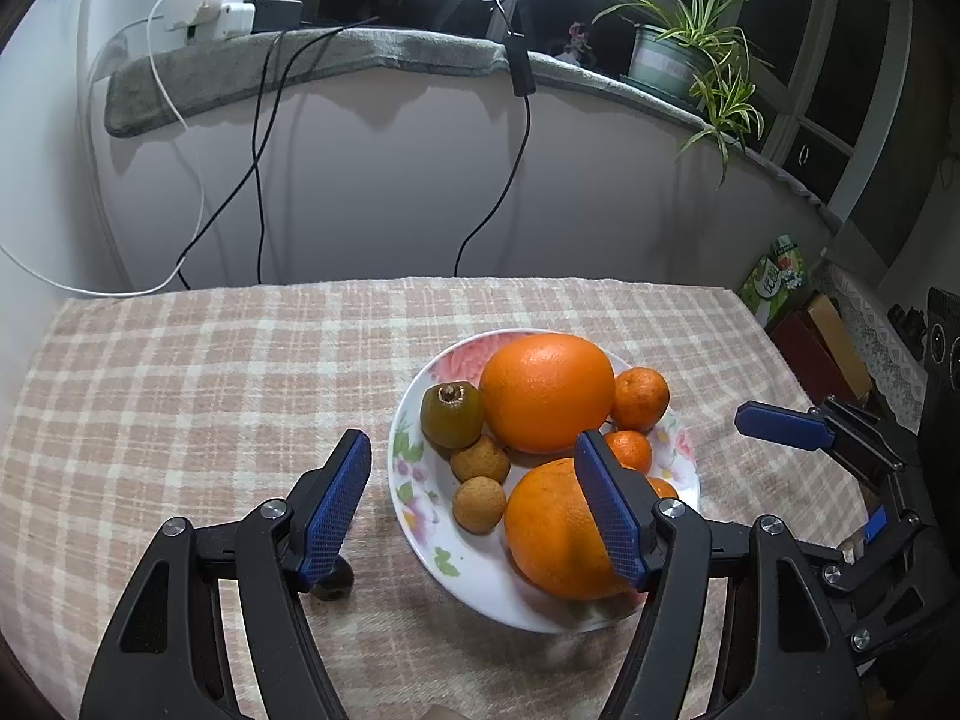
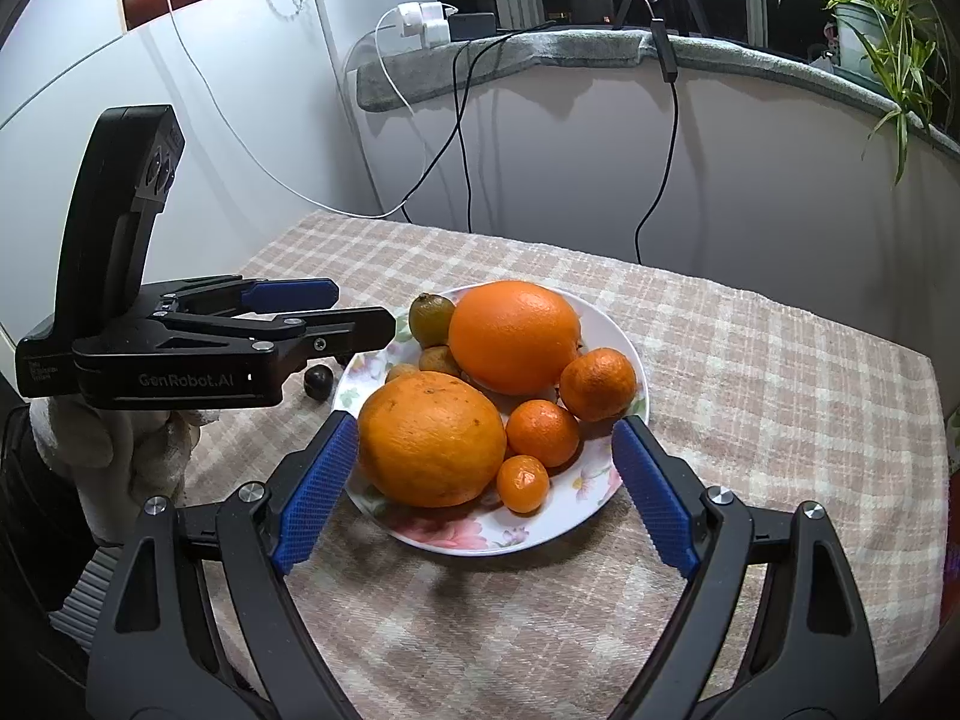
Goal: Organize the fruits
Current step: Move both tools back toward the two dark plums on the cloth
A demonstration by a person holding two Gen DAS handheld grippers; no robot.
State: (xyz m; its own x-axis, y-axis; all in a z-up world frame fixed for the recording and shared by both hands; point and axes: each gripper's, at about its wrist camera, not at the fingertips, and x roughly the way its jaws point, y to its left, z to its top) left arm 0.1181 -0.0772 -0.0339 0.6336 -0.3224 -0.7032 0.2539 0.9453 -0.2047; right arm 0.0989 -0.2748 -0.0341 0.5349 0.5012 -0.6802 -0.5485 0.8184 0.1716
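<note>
Fruits (image 2: 515, 336); smallest mandarin (image 2: 523, 483) clear only right-wrist.

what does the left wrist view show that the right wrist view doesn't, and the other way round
Only the left wrist view shows both small brown fruits in full beside the kiwi, plus the boxes off the table's right edge.

Only the right wrist view shows the smallest mandarin in full and the gloved hand holding the left gripper.

Both show the floral plate, two large oranges, the dark round object on the checked cloth, and the spider plant.
</note>
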